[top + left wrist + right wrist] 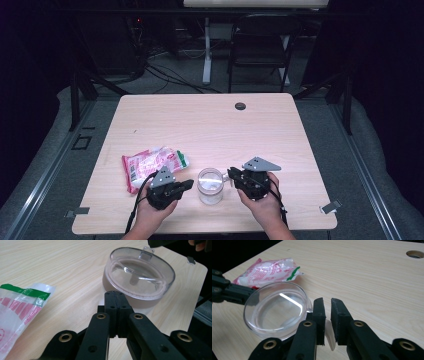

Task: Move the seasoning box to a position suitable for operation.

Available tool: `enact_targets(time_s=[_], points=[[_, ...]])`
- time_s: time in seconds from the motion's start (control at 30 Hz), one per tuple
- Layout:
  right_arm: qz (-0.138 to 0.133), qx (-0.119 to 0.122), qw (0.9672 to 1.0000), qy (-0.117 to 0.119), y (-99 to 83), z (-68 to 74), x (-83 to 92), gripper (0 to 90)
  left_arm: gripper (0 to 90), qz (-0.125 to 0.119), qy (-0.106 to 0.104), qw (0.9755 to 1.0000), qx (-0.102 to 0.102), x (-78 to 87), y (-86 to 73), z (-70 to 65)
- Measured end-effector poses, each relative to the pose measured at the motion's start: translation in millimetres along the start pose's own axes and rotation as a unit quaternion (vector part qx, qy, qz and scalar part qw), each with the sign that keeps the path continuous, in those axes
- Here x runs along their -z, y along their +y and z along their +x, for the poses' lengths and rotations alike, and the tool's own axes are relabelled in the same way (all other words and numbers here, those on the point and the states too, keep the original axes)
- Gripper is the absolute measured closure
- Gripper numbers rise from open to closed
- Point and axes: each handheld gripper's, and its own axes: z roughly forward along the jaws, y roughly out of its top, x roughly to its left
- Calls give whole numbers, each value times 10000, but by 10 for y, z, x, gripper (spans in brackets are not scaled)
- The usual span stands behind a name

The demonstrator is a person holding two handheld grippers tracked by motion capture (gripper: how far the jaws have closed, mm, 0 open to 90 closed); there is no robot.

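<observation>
High view shows our jar [210,186] between both grippers near the table's [210,125] front edge, left gripper [186,185] shut empty, right gripper [231,174] slightly parted around its tab [329,333]; light, rigid, slippery plastic, best gripped there.

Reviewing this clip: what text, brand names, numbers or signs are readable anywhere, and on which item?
No text can be read.
Snack packet: red and white print with a green strip at one end; its markings are too blurred to read in the high view and both gripper views.
Clear lidded container: no label or lettering shows.
Table: plain wood grain, no markings.
</observation>
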Motion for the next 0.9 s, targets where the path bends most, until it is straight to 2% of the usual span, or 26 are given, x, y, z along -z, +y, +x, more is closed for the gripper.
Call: enact_targets(time_s=[0.07,0.23,0.33,0.67,0.9], points=[[-66,-59,9999,55,10,3,3,813,900,28,-6,10000,-47,-5,-6,-11],[58,54,9999,130,8,31,-37,819,900,98,-72,9998,-163,-11,-20,-28],[69,105,9999,114,9,43,-37,817,900,128,-108,9998,-136,-14,-32,-42],[42,-88,9998,176,6,22,-44,829,900,182,-179,9993,-257,-42,-32,-75],[2,-240,9993,275,-4,-18,-40,853,900,126,-288,9993,-212,-24,-12,-101]])
